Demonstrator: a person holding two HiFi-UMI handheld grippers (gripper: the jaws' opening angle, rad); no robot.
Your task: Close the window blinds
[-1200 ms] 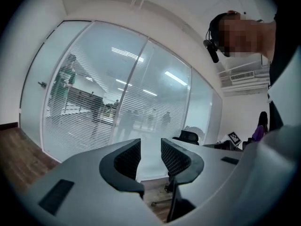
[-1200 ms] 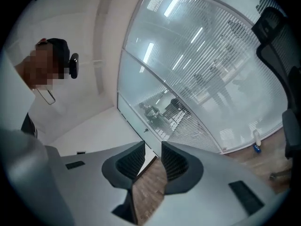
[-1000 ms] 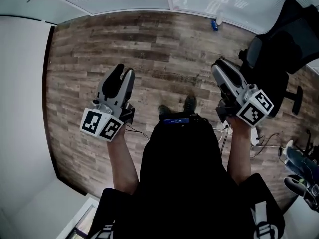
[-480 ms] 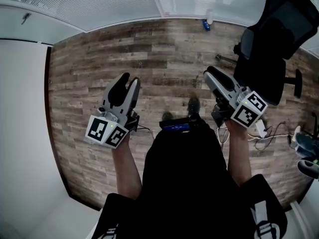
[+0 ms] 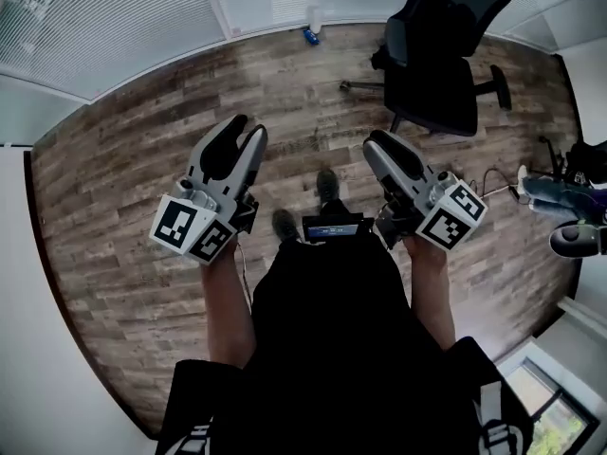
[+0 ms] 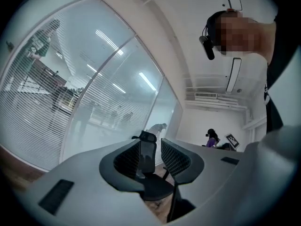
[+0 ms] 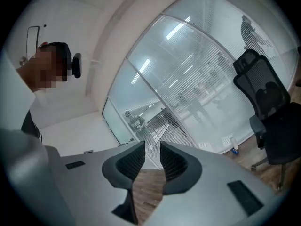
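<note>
Nearest the head camera, the person's dark-clothed torso fills the lower frame, with both bare forearms extended forward at about waist height. The left gripper (image 5: pixel 244 133) is held over the wooden floor (image 5: pixel 142 207); its jaws stand apart with a clear gap, and nothing sits between the pads. The right gripper (image 5: pixel 379 147) is held level with it, well apart from it; its jaws stand slightly apart with a narrow gap and are likewise empty. Both grippers point toward the glass wall. The person's shoes (image 5: pixel 327 186) rest on the floor between the two grippers. Beyond the right gripper stands a black office chair (image 5: pixel 436 55). The window blinds (image 5: pixel 114 17) hang on the glass wall at the far side of the floor, well apart from both grippers and untouched; a small blue object (image 5: pixel 309 36) lies at the wall's base.
</note>
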